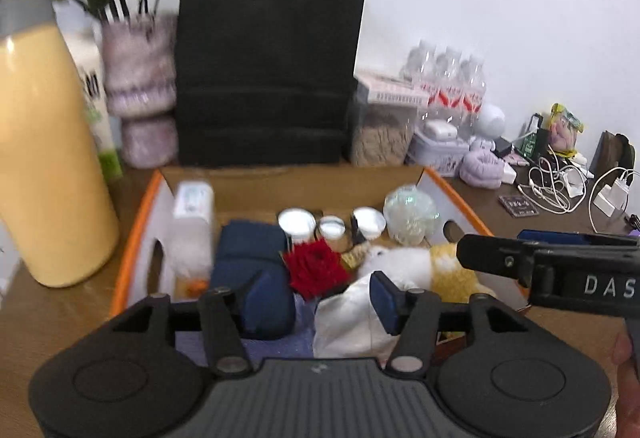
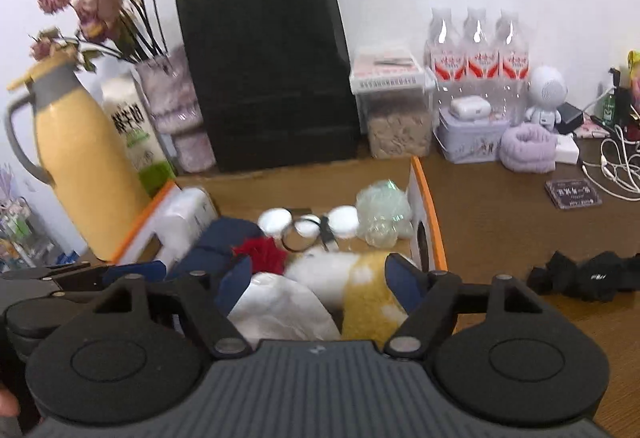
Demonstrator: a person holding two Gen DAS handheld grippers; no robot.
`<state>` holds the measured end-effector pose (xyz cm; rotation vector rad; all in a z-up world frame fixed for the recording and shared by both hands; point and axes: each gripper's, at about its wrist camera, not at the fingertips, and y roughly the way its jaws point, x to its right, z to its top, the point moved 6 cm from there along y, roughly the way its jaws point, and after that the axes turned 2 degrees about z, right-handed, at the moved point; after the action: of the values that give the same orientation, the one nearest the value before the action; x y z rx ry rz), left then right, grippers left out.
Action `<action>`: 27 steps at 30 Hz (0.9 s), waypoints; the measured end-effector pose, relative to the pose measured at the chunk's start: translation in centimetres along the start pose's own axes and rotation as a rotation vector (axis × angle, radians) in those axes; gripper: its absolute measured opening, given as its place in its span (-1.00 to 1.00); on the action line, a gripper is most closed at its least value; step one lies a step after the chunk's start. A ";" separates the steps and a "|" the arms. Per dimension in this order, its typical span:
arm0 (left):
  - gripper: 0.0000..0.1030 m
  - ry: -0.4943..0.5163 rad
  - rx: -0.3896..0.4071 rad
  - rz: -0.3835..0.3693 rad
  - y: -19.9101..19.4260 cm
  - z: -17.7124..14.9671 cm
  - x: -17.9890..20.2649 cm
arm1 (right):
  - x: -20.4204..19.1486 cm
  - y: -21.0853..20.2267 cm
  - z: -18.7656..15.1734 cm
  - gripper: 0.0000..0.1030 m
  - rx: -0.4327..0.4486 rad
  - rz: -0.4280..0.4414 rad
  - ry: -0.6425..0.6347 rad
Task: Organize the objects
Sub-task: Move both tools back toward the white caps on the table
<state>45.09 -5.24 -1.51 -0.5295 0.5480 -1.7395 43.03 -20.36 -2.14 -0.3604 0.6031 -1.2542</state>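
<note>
A cardboard box with an orange rim point(image 1: 136, 238) point(image 2: 430, 206) holds a navy pouch point(image 1: 248, 246), a red flower point(image 1: 316, 266), small white-lidded jars point(image 1: 296, 222), a clear crinkled bag point(image 1: 410, 214), a white and yellow plush point(image 1: 404, 262) and a white plastic bag point(image 1: 348, 322). My left gripper point(image 1: 320, 302) hangs open over the box's near end, above the pouch and white bag, gripping nothing. My right gripper point(image 2: 320, 284) is open too, above the white bag point(image 2: 280, 310) and plush point(image 2: 360, 278). Each gripper also shows at the edge of the other's view.
A yellow thermos jug point(image 1: 48, 158) stands left of the box. Behind it are a milk carton, a vase of dried flowers point(image 2: 168, 98) and a black paper bag point(image 1: 272, 58). Water bottles point(image 2: 476, 54), tins, cables and a black cloth point(image 2: 584, 276) lie to the right.
</note>
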 end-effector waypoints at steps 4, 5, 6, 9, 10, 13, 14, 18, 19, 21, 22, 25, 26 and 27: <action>0.23 0.035 0.033 -0.003 -4.3 -0.9 1.0 | -0.7 -3.4 -0.8 0.52 0.018 0.030 0.006; 0.31 0.052 0.042 -0.009 -5.7 -1.5 1.4 | -1.0 -4.5 -1.4 0.52 0.025 0.043 0.004; 0.48 0.072 0.048 -0.019 -7.2 -2.3 1.7 | -1.4 -6.0 -2.3 0.56 0.037 0.060 -0.001; 0.59 0.121 0.062 -0.077 -11.8 -5.5 2.5 | -2.3 -10.1 -5.3 0.69 0.055 0.108 -0.020; 0.60 0.125 0.066 -0.088 -13.2 -6.6 2.6 | -2.4 -11.5 -6.5 0.72 0.064 0.117 -0.022; 0.63 0.106 0.072 -0.090 -16.9 -10.1 2.5 | -2.9 -15.4 -9.8 0.88 0.078 0.144 -0.058; 0.65 0.096 0.077 -0.085 -18.0 -11.2 2.4 | -3.0 -16.6 -10.8 0.91 0.075 0.153 -0.071; 0.68 0.085 0.084 -0.060 -21.7 -15.1 2.0 | -3.0 -20.8 -14.3 0.94 0.066 0.126 -0.168; 0.68 0.085 0.085 -0.063 -22.4 -15.8 2.0 | -3.0 -21.7 -15.1 0.97 0.060 0.112 -0.208; 0.69 0.095 0.089 -0.062 -23.8 -17.0 1.9 | -2.9 -22.9 -16.6 0.99 0.043 0.088 -0.268; 0.70 0.097 0.096 -0.053 -24.3 -17.3 1.9 | -2.7 -23.2 -17.1 0.99 0.037 0.078 -0.281; 0.70 0.097 0.102 -0.033 -24.8 -17.9 2.2 | -1.7 -23.6 -18.2 0.99 0.021 0.031 -0.270; 0.70 0.098 0.099 -0.043 -24.7 -18.1 2.3 | -1.3 -23.7 -18.3 0.99 0.025 0.020 -0.261; 0.70 0.097 0.095 -0.052 -24.5 -18.4 2.5 | -1.0 -23.7 -18.3 0.99 0.034 0.009 -0.249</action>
<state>14.69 -0.88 -0.76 -0.3975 0.5207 -1.8382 13.45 -24.90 -2.97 -0.4766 0.3702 -1.1878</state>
